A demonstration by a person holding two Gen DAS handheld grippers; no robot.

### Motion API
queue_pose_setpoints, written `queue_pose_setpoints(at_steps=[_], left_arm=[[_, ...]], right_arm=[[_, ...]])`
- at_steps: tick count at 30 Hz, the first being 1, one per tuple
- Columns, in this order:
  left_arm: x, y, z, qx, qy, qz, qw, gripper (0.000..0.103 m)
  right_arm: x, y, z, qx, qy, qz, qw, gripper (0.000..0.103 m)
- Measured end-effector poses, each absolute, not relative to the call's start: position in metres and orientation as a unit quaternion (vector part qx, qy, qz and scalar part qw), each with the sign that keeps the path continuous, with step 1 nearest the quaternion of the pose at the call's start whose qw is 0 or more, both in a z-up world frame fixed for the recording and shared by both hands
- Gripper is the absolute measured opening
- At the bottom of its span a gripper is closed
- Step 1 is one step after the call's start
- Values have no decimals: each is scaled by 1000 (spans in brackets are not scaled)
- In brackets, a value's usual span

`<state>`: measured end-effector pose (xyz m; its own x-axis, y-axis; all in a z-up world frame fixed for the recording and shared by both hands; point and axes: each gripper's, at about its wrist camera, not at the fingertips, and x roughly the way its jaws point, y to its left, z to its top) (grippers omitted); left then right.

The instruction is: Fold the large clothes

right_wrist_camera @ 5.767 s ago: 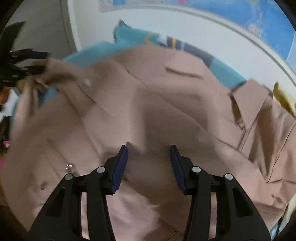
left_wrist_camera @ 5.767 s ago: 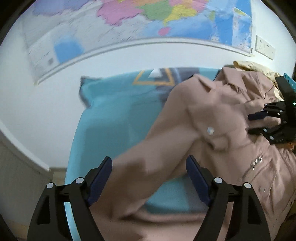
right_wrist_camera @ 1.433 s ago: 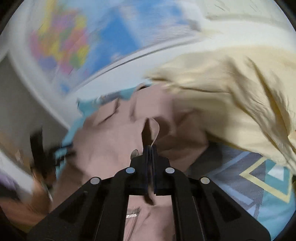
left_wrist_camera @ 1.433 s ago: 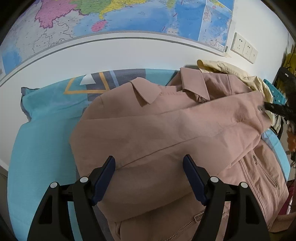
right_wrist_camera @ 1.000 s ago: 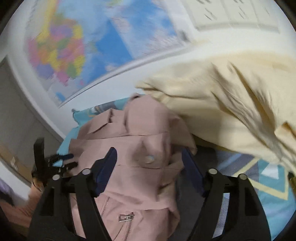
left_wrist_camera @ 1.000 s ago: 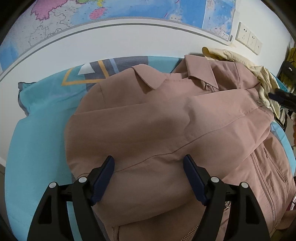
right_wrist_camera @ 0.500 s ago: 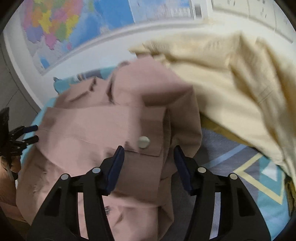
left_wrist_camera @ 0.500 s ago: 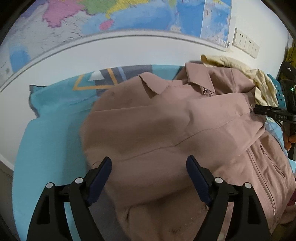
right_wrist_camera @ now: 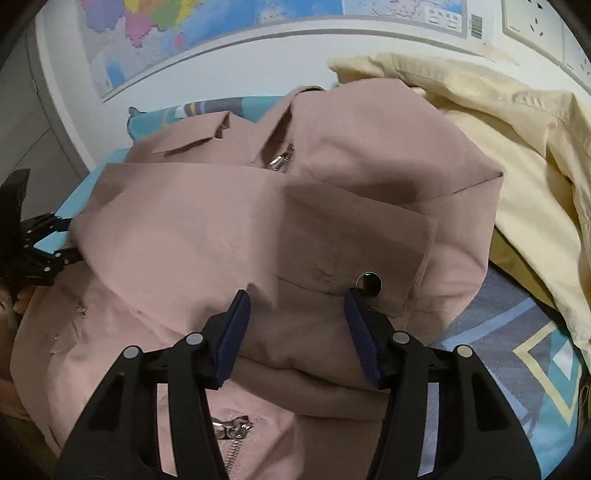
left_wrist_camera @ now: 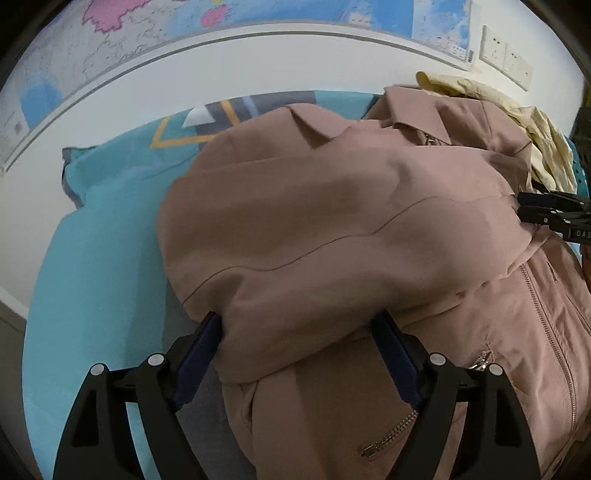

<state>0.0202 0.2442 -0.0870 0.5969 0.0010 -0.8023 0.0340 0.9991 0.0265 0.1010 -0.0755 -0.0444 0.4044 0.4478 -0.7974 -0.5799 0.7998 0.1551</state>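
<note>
both jaws wide, holding nothing: left hand-held gripper [left_wrist_camera: 295,354], right hand-held gripper [right_wrist_camera: 295,328]. one sleeve [left_wrist_camera: 332,229] lies across the jacket [right_wrist_camera: 332,155]; next i grab the other.

Only "DAS" can be made out, printed in pale letters on the right gripper [left_wrist_camera: 554,212] and cut off by the frame edge. Print on the map [right_wrist_camera: 406,11] is too small.

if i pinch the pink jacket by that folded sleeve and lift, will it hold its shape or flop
Probably flops: the jacket lies in soft rounded folds, so the sleeve would likely unfold. The metal zipper may weigh the front down. Its cloth looks matte, likely not slippery.
</note>
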Motion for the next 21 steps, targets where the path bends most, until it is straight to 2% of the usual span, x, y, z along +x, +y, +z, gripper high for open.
queue_pose_setpoints(at_steps=[6,9,12,13,18,21], left_arm=[[-10,268,-70,-33,432,-4,901,80],[-36,275,-63,-55,420,-14,906,82],[-55,277,-64,-64,424,-18,903,83],[-60,276,-66,-63,425,-19,903,83],[-81,267,-75,-59,433,-22,899,84],[-93,251,-74,-41,425,-45,903,84]], right_arm=[[83,-107,-19,-23,434,324,841,59],[68,-131,-12,16,432,334,838,69],[52,-156,-11,46,435,339,833,72],[47,-161,-10,52,437,338,832,75],[23,-179,-15,73,439,334,831,76],[2,-168,-16,49,432,348,831,76]])
